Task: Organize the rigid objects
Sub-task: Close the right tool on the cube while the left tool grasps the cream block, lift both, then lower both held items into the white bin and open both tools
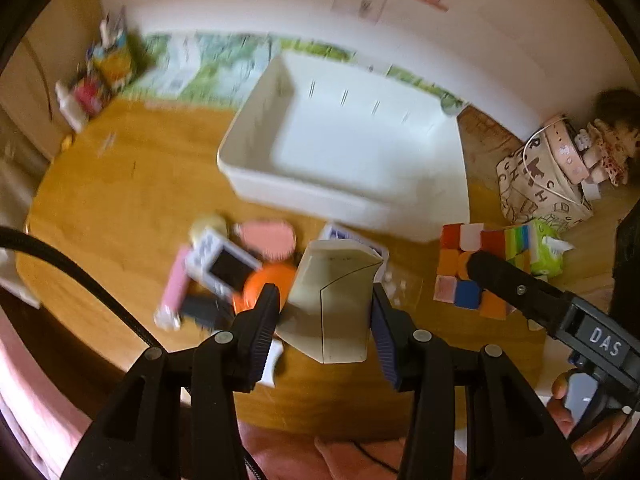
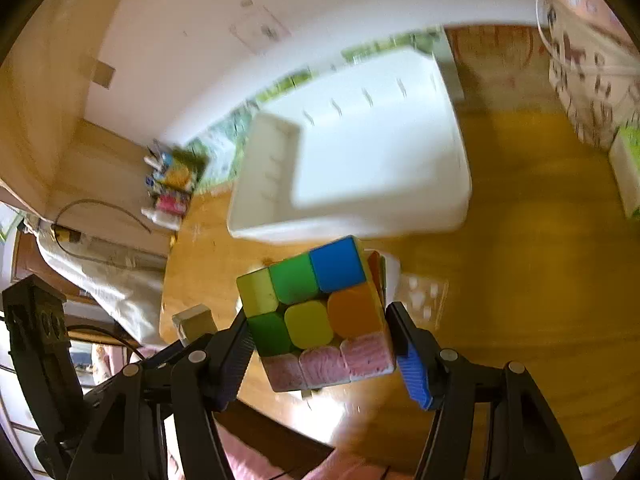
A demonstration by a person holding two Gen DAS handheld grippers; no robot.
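Observation:
My left gripper is shut on a beige wedge-shaped plastic box, held above the wooden table. My right gripper is shut on a colourful puzzle cube, also lifted off the table; the cube and the right gripper's finger show at the right of the left wrist view. A white open bin stands beyond both grippers, nothing visible inside it. The beige box appears small at the left of the right wrist view.
On the table left of the beige box lie a small white handheld device, a pink oval piece, an orange disc and a pink bar. A patterned bag and green tissue pack sit at right.

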